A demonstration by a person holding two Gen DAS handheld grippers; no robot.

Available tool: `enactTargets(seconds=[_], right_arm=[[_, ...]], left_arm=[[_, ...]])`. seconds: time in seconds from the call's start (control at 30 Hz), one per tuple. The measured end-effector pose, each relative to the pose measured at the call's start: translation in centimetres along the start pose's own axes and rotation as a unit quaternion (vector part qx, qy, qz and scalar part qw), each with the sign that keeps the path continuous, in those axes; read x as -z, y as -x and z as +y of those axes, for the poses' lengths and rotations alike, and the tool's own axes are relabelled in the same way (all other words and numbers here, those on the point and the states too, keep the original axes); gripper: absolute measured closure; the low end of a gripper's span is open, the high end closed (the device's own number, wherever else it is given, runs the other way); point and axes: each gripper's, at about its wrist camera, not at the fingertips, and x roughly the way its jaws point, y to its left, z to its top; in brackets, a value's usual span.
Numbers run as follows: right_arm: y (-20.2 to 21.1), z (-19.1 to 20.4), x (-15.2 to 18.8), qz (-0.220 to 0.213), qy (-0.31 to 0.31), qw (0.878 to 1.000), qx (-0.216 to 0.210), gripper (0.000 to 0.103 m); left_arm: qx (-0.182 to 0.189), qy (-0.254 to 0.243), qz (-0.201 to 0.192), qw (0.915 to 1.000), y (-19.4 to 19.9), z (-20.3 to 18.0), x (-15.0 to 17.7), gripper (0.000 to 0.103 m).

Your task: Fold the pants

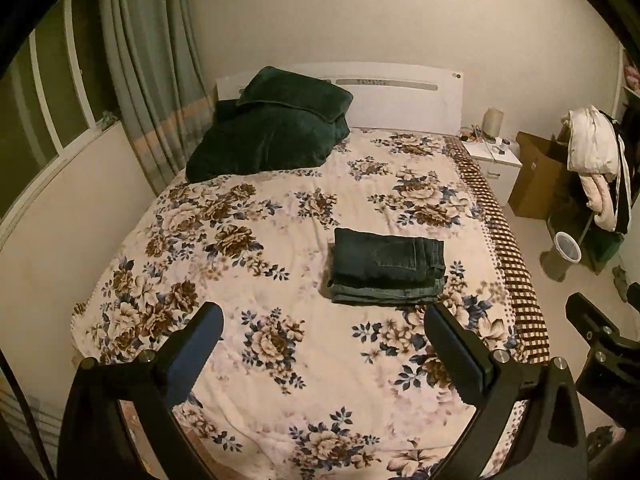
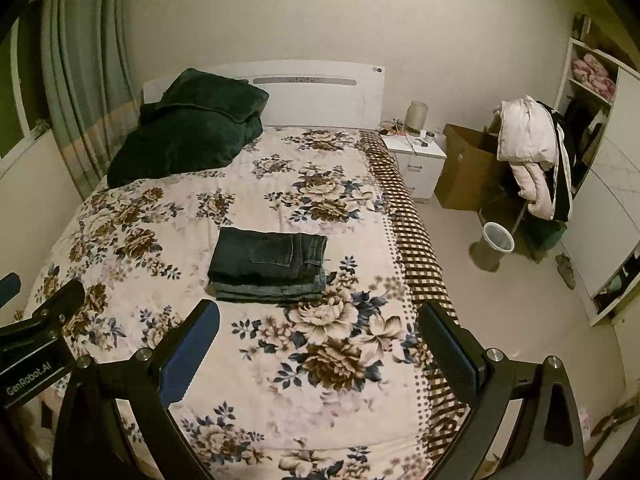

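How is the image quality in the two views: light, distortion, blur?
Left wrist view: dim warm yellowish light, strong fisheye bending with dark corners; the folded jeans are fairly sharp, the floral bedcover is soft. Right wrist view: same warm cast and curvature; the open right tongs look large and near; no strong glare.

The black two-finger left gripper hangs with its jaws spread wide, holding nothing. The black two-finger right gripper is likewise gaping and empty. They sit side by side, near each other.
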Motion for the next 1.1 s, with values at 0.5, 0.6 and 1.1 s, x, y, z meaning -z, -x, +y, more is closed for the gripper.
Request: enactTargets(seconds=[0.5,0.6,1.1], right_arm=[[0.6,0.0,-0.4,0.001,-0.003,1.000,-0.002,0.001],[0.7,0.0,-0.4,0.001,-0.003,1.000,-0.002,0.001],[1.8,-0.2,-0.2,0.001,-0.016,1.000,-0.008,0.001]], left_arm=[[-0.001,0.002,-0.003,1.0000,0.3,0.1,-0.5,0.000],[-0.001,0.003,-0.004,1.0000,0.4,0.1,-0.6,0.000],[-0.004,0.002,-0.012,0.9999,1.2,-0.1,-1.0,0.000]])
